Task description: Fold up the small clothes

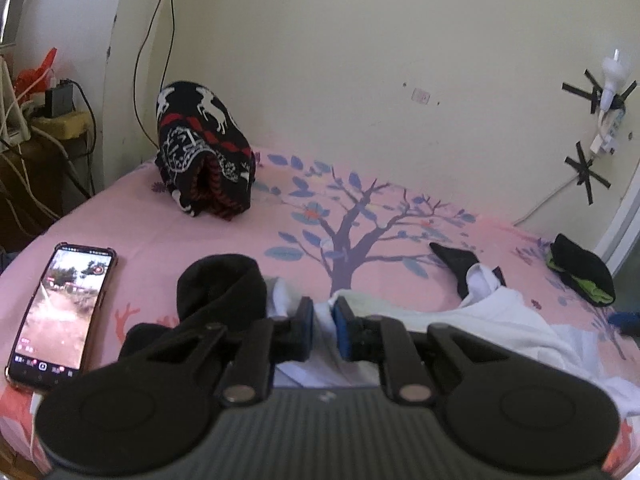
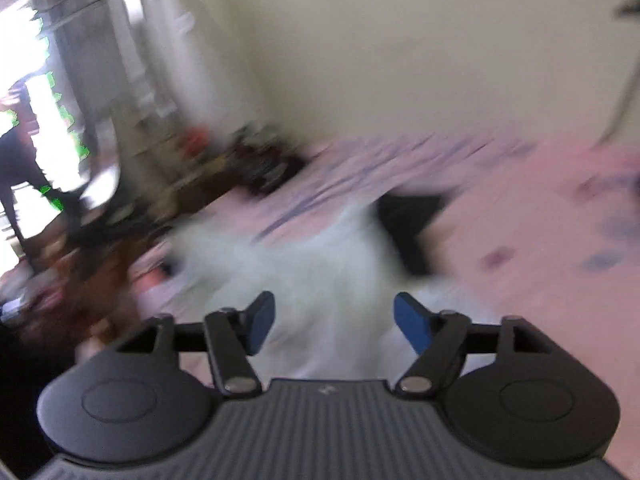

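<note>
A white garment with black trim (image 1: 492, 320) lies crumpled on the pink bed sheet (image 1: 180, 232). My left gripper (image 1: 322, 320) is shut on a fold of its white fabric, pinched between the blue pads. A black cloth (image 1: 224, 288) lies just left of that gripper. The right wrist view is heavily blurred. In it my right gripper (image 2: 334, 322) stands open above the white garment (image 2: 320, 260), with nothing pressed between its pads. A black part (image 2: 412, 216) of the garment shows beyond it.
A phone (image 1: 60, 312) with a lit screen lies at the bed's left edge. A folded black, red and white patterned garment (image 1: 204, 152) stands at the back by the wall. A black and green cloth (image 1: 584, 276) lies at the right. Cables hang on the wall.
</note>
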`<state>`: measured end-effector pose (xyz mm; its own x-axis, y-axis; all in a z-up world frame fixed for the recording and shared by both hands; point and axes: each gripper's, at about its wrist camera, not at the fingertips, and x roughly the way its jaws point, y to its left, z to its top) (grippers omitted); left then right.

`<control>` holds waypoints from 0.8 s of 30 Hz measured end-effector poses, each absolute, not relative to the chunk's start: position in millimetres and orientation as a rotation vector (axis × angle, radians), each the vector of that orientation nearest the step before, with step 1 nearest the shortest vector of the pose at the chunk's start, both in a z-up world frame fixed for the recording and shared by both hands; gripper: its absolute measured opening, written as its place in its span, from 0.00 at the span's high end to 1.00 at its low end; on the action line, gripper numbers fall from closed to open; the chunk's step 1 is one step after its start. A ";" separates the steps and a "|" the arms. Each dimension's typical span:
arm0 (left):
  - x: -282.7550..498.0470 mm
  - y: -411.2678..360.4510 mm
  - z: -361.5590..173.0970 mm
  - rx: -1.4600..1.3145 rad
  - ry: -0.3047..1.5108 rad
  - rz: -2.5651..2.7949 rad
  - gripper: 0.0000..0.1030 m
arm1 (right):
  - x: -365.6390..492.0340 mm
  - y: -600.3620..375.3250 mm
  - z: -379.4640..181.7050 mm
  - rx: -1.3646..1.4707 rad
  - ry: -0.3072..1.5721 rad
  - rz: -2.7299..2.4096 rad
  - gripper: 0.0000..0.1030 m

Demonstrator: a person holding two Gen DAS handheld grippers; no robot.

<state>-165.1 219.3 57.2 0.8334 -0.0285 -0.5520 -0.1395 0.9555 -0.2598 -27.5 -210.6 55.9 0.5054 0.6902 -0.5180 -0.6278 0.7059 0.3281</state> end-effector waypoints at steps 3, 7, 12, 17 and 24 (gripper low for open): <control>-173.1 219.5 59.6 -0.306 0.575 0.067 0.89 | -0.5 -203.2 32.3 0.044 0.740 0.702 0.30; -179.6 219.1 64.7 -0.297 0.575 0.083 0.89 | 9.1 -182.2 0.7 0.004 0.846 0.740 0.78; -185.8 215.1 105.8 -0.234 0.473 0.108 0.89 | -16.8 -204.4 51.8 -0.011 0.645 0.714 1.00; -191.2 191.9 171.3 -0.125 0.305 0.113 0.89 | -58.9 -227.9 152.9 -0.011 0.335 0.610 1.00; -237.6 154.7 282.5 -0.045 -0.053 0.134 0.89 | -157.2 -254.2 284.3 0.002 -0.127 0.512 1.00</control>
